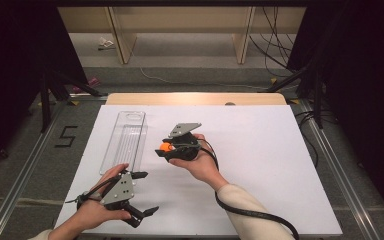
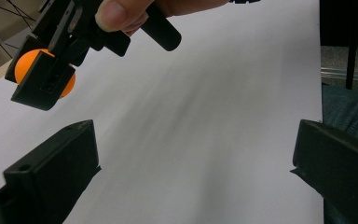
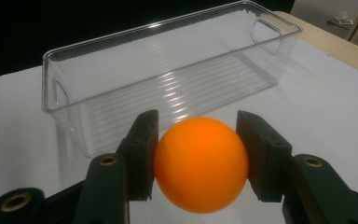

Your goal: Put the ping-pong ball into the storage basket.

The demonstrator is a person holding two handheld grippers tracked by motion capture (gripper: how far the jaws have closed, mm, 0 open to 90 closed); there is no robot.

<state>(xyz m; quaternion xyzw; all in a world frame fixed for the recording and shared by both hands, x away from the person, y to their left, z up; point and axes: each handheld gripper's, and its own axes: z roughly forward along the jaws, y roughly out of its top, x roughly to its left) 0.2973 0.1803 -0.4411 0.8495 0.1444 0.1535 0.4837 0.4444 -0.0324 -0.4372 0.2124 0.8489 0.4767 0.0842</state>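
The right gripper (image 1: 164,148) is clamping an orange ball (image 3: 200,163) just beside the clear bin (image 1: 125,137), whose long axis is running toward the worktop's far edge.

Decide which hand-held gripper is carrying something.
The right hand-held gripper: its jaws clamp an orange ball. The left hand-held gripper stands open, with nothing between its jaws.

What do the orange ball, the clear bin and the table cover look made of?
Orange ball: likely smooth matte plastic, given its even colour and soft sheen; held in the right gripper.
Clear bin: rigid transparent plastic, probably acrylic-like; glossy, see-through walls, ribbed floor, moulded handle cut-outs.
Table cover: a flat, matte white sheet, paper or board; I cannot tell which.
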